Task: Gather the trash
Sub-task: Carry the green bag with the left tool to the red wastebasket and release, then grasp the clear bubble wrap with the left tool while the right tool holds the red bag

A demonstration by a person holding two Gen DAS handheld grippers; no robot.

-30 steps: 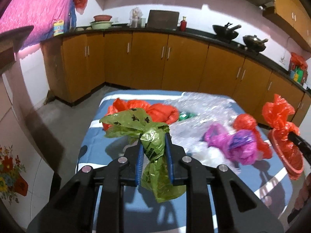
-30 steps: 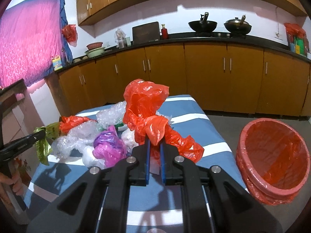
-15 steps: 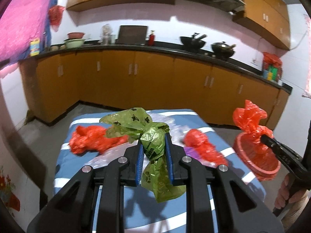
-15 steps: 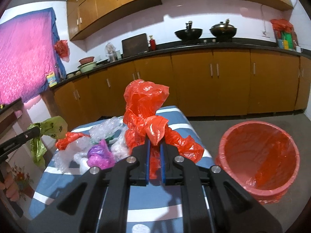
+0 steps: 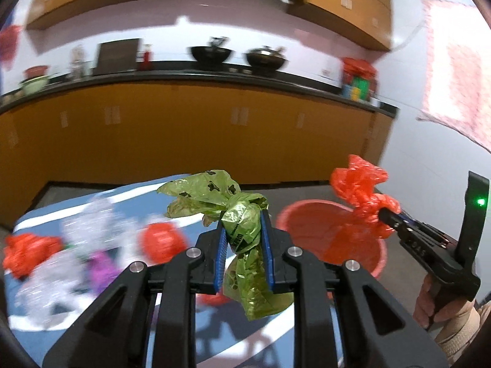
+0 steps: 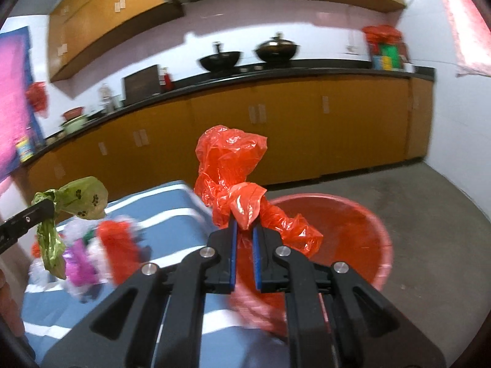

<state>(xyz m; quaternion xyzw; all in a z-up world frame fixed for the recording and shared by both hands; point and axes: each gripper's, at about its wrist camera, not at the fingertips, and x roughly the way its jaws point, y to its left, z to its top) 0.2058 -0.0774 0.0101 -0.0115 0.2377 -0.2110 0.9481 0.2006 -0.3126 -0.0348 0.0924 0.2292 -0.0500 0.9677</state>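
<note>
My left gripper (image 5: 244,239) is shut on a crumpled green plastic bag (image 5: 239,224) and holds it above the right end of the blue striped table (image 5: 92,331). It also shows at the left of the right wrist view (image 6: 76,199). My right gripper (image 6: 244,236) is shut on a red plastic bag (image 6: 230,171) and holds it over the near rim of the red lined bin (image 6: 353,233). The left wrist view shows that red bag (image 5: 359,184) above the bin (image 5: 325,236).
Red (image 5: 161,242), purple (image 5: 102,271) and clear (image 5: 55,285) plastic bags lie on the table. The bin stands on the floor past the table's right end. Orange kitchen cabinets (image 6: 276,128) line the far wall; a white wall (image 6: 460,107) is at the right.
Both grippers have swung right with their bags. The bin is now straight ahead and closer, and the table pile has slid to the left of both views.
</note>
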